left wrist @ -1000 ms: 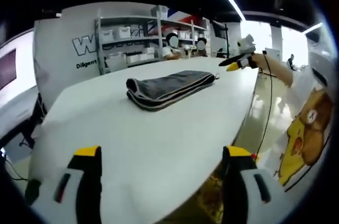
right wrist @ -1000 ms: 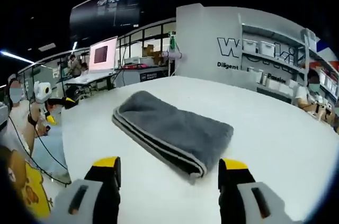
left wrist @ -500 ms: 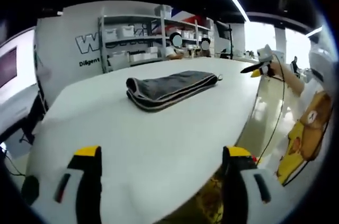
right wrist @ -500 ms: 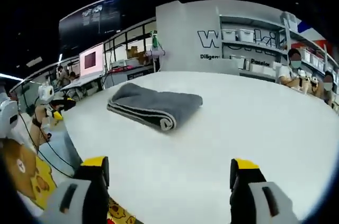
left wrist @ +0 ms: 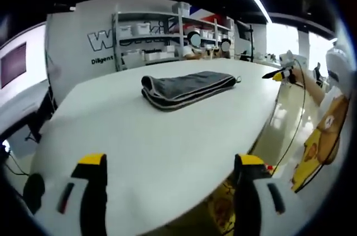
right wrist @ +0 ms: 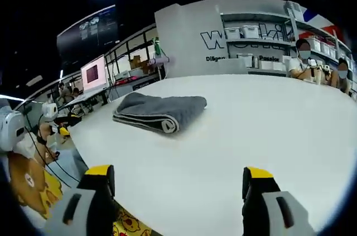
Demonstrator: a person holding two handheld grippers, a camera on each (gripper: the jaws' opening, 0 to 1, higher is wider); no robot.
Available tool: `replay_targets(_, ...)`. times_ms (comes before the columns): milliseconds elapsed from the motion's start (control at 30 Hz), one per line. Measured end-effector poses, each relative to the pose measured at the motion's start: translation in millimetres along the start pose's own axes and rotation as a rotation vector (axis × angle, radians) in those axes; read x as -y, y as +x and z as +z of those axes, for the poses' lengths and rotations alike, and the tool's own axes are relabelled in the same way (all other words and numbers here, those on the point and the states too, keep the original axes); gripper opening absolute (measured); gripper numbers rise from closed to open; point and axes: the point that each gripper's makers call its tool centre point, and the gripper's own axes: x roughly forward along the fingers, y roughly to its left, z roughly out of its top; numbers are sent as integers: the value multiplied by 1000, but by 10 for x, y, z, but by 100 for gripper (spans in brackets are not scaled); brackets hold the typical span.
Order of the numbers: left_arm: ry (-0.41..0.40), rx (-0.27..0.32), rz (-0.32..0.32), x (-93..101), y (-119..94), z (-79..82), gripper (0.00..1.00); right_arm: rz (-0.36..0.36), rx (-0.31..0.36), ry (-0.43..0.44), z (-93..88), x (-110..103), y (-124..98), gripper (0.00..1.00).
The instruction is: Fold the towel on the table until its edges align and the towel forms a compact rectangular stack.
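Towel [left wrist: 188, 87] is sitting folded on the white table [left wrist: 139, 147], a compact grey bundle with the layered edges showing as light stripes along one long side. In the right gripper view the towel [right wrist: 159, 112] lies ahead and off to the left of the jaws, long axis running roughly left-right across the view, rolled fold end pointing toward the middle of the table [right wrist: 268, 135].

Left gripper [left wrist: 170, 191] has its jaws wide apart, nothing between them, and the towel is well ahead and slightly right of centre. Right gripper [right wrist: 177, 202] is the same deal: jaws spread, holding nothing, well clear of the cloth. You can also spot the right gripper from the left gripper view, over past the far right edge of the table.

Neither one looks clearly closer, so honestly can't call it. My guess is the folding is pretty much done, since the edges look stacked and lined up. If another fold is needed, the grab would have to come in across the short ends.
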Motion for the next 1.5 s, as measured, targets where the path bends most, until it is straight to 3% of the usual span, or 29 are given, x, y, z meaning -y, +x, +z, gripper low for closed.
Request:
replay_targets(567, -7, 11, 0, -33, -14, -7, 99, 125, 33, 130, 248, -211, 304, 99)
replay_targets(833, -10, 18, -5, -32, -6, -9, 99, 211, 76, 331, 365, -329, 455, 98)
replay_targets(1233, -18, 31, -11, -8, -8, -6, 99, 250, 124, 573, 537, -311, 823, 90)
replay_targets(1500, -32, 35, 1, -25, -34, -20, 99, 237, 111, 639, 507, -238, 1105, 84)
